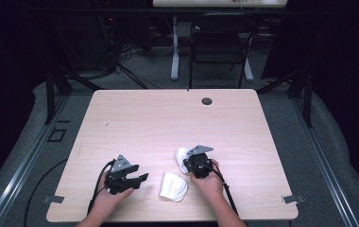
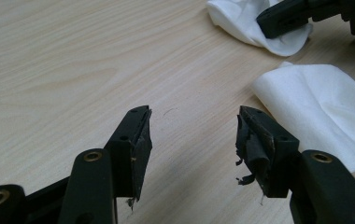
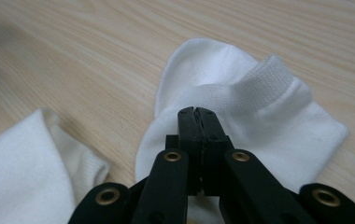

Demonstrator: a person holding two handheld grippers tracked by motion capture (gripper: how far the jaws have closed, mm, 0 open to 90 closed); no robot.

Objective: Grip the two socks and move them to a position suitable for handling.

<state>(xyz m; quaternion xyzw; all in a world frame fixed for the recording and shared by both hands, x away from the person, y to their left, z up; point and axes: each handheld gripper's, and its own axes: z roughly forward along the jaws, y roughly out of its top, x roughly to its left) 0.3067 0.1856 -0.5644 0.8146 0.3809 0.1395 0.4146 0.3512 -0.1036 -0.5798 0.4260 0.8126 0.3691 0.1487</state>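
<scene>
Right gripper (image 3: pixel 197 112) jaws closed, resting on one white sock (image 3: pixel 269 116); we judge pairing underway, next gripping its cuff

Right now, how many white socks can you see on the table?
2. One sock lies flat between the two hands, near the table's front edge. The other sock lies under the right gripper.

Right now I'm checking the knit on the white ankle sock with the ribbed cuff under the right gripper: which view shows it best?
The right gripper view: the white ribbed-cuff sock lies close, its weave sharp. The high view shows it small and half hidden; the left gripper view catches an edge.
</scene>
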